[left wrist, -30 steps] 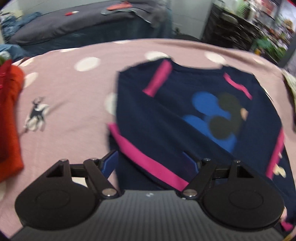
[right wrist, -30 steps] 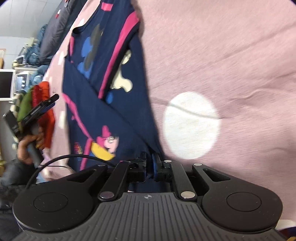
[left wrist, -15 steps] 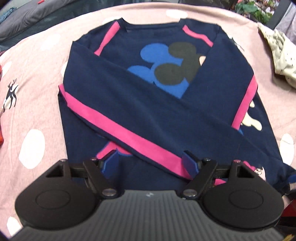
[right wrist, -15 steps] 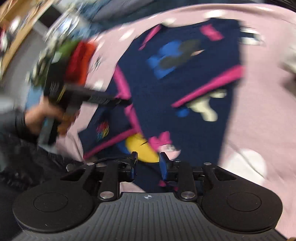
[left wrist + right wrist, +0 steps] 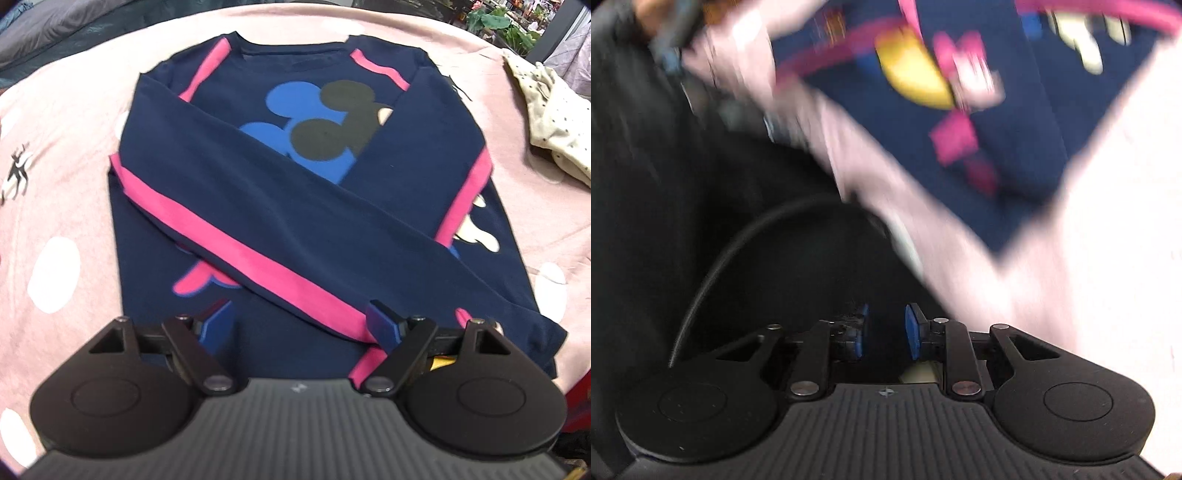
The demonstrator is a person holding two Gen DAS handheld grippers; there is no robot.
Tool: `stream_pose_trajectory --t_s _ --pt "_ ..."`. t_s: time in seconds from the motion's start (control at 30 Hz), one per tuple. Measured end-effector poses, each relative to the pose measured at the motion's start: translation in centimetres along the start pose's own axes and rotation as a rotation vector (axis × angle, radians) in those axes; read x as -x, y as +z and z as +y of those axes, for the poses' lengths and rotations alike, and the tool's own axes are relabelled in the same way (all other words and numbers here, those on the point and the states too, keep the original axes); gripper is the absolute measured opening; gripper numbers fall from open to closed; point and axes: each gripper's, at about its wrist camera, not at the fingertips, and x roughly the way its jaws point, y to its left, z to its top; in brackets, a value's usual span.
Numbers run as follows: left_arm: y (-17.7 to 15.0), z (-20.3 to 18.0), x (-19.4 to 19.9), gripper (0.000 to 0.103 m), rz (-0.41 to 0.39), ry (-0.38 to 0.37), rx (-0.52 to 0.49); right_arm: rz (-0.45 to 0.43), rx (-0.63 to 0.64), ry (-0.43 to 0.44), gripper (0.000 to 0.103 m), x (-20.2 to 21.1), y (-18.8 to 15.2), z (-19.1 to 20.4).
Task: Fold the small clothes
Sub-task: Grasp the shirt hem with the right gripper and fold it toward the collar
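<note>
A navy sweater [image 5: 295,221] with pink stripes and a cartoon print lies flat on the pink spread, both sleeves folded across its chest. My left gripper [image 5: 301,325] hovers over the hem, its jaws wide apart and opening a little, with nothing gripped; the crossed sleeve's pink stripe runs under the right fingertip [image 5: 384,321]. In the blurred right wrist view the sweater's lower corner [image 5: 1015,147] lies ahead. My right gripper [image 5: 886,332] sits back from it over dark clothing. Its jaws are partly apart and closing, with nothing between them.
A beige dotted garment [image 5: 554,122] lies at the right of the pink, white-dotted spread [image 5: 55,273]. A dark grey bed [image 5: 55,22] stands behind. In the right wrist view the person's dark clothing [image 5: 665,221] and a black cable [image 5: 738,236] fill the left.
The left gripper slid from the sweater's left side to over its hem. The right gripper let go of the sleeve, opened, rolled and pulled back toward the person.
</note>
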Motion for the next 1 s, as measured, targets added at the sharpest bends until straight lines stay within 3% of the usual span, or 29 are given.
stream_pose_trajectory --t_s 0.07,0.1,0.17,0.2,0.23,0.3,0.47,0.53,0.63,0.67,0.7,0.77,0.87,0.97,1.0 --pt "-0.3 -0.3 0.0 0.079 0.004 -0.008 0.003 -0.006 -0.003 -0.243 0.044 0.1 -1.1 -0.7" --pt "-0.5 -0.5 0.0 0.079 0.007 -0.004 0.002 -0.067 -0.014 -0.300 0.044 0.9 -1.5 -0.9" --pt "-0.7 -0.8 0.0 0.079 0.008 0.001 -0.007 -0.342 -0.031 -0.342 0.044 3.8 -1.9 -0.3" --pt "-0.8 -0.9 0.0 0.079 0.008 0.005 -0.011 -0.467 -0.041 -0.318 0.045 5.0 -1.9 0.2" --pt "-0.9 -0.9 0.0 0.079 0.009 0.011 -0.013 -0.558 -0.051 -0.305 0.046 5.7 -1.5 0.8" --pt "-0.9 -0.9 0.0 0.079 0.013 0.027 -0.014 -0.621 -0.045 -0.305 0.046 5.6 0.2 2.1" --pt "-1.2 0.1 0.5 0.081 0.010 0.057 0.000 -0.546 0.078 -0.305 0.046 1.8 3.8 4.9" --pt "-1.3 0.7 0.4 0.082 0.016 0.064 0.011 -0.479 0.097 -0.315 0.044 0.5 4.1 5.0" --pt "-1.6 1.6 0.3 0.082 0.026 0.077 0.032 -0.394 0.135 -0.461 0.043 -1.5 4.1 5.6" --pt "-1.7 1.8 0.3 0.082 0.028 0.074 0.037 -0.393 0.141 -0.460 0.039 -1.6 4.0 5.6" --pt "-1.9 2.0 0.3 0.082 0.029 0.071 0.041 -0.406 0.137 -0.442 0.023 -1.4 3.8 5.6" --pt "-2.2 2.4 0.3 0.082 0.038 0.072 0.048 -0.420 0.135 -0.406 0.004 -0.8 3.3 5.5" --pt "-2.8 3.3 0.7 0.083 0.048 0.068 0.061 -0.399 0.194 -0.331 0.003 0.1 2.2 6.1" --pt "-3.2 4.6 1.0 0.084 0.053 0.080 0.051 -0.290 0.191 -0.314 0.004 -0.2 1.3 4.7" --pt "-3.0 5.1 1.0 0.084 0.051 0.095 0.045 -0.281 0.172 -0.301 0.009 -0.1 1.1 4.1"
